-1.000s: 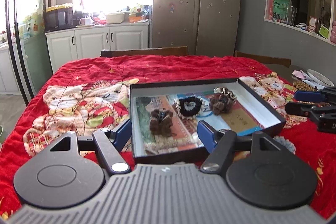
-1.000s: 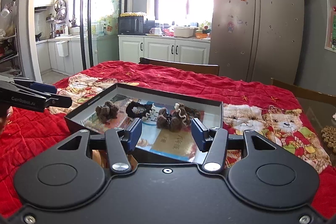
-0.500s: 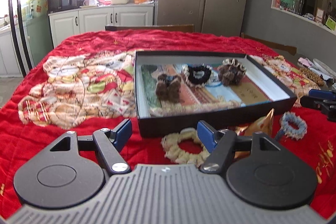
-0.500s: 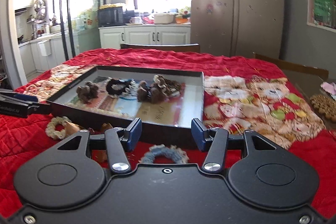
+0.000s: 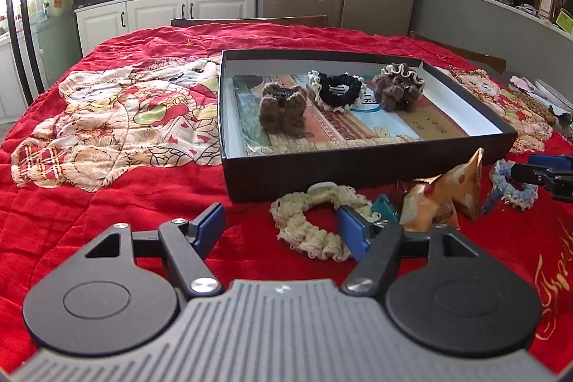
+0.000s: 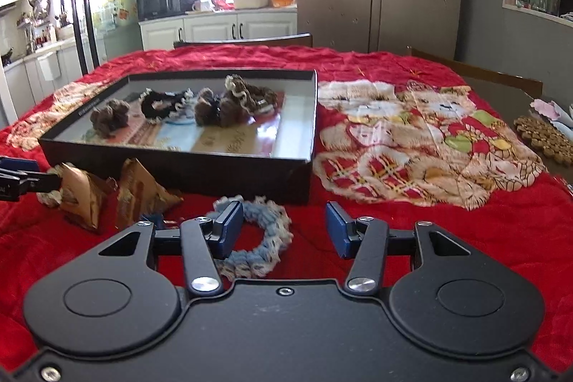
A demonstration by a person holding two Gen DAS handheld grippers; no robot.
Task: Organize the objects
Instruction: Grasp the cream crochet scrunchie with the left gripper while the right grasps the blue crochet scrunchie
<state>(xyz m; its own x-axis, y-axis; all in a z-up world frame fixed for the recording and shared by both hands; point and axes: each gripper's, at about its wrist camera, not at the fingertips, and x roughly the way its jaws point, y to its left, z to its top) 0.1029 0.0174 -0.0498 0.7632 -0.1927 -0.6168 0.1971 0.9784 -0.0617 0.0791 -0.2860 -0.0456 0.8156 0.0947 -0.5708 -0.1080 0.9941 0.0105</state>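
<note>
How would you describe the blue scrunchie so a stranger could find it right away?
Start at the black box on the red blanket. On the blanket just in front of its near wall lies the blue scrunchie, by the right gripper. It is the only blue, white-edged ring; its neighbours are gold packets.

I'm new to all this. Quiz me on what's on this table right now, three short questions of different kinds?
1. How many hair ties lie inside the black box?
2. True or false: the left gripper is clamped on the cream scrunchie.
3. What lies nearest the right gripper: A) brown bow, B) blue scrunchie, C) gold pouch?

Key: 1) three; 2) false, both grippers are open and empty; 3) B.
</note>
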